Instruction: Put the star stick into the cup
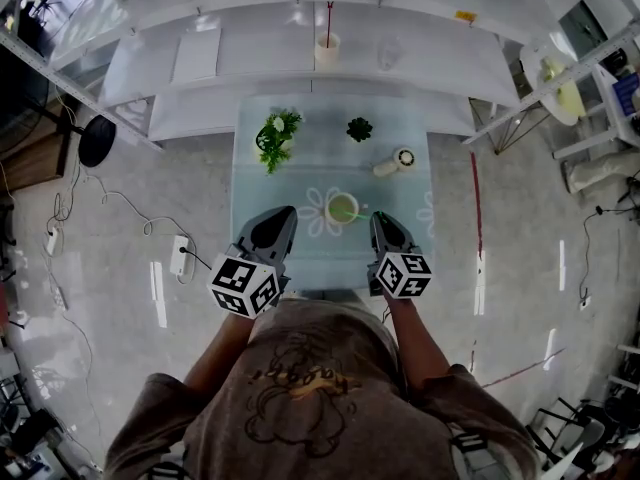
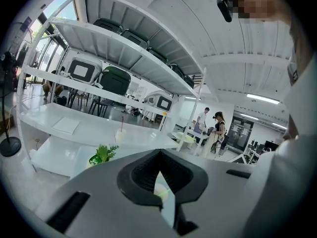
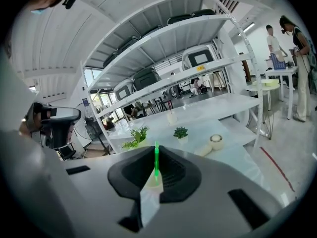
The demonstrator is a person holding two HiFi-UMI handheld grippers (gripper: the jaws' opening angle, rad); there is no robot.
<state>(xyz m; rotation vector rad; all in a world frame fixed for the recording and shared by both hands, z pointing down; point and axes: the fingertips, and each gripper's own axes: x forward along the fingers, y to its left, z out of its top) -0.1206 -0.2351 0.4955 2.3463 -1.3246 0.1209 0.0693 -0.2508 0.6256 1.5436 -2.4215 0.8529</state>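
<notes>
A pale cup (image 1: 342, 208) stands on the glass table (image 1: 300, 258), on a flower print. A thin green star stick (image 1: 364, 214) runs from the cup's right rim to my right gripper (image 1: 381, 221), which is shut on its near end. In the right gripper view the stick (image 3: 156, 160) rises between the jaws with the cup (image 3: 153, 182) just behind it; the star end is not visible. My left gripper (image 1: 286, 216) is shut with nothing in it, to the left of the cup. In the left gripper view only a sliver of the cup (image 2: 161, 192) shows through the jaws.
Two small potted plants (image 1: 276, 133) (image 1: 359, 129) and a white round item (image 1: 396, 162) sit on the far half of the table. On the white shelf behind stand a cup with a red stick (image 1: 327, 46) and a glass (image 1: 388, 54). People stand in the background (image 2: 218, 133).
</notes>
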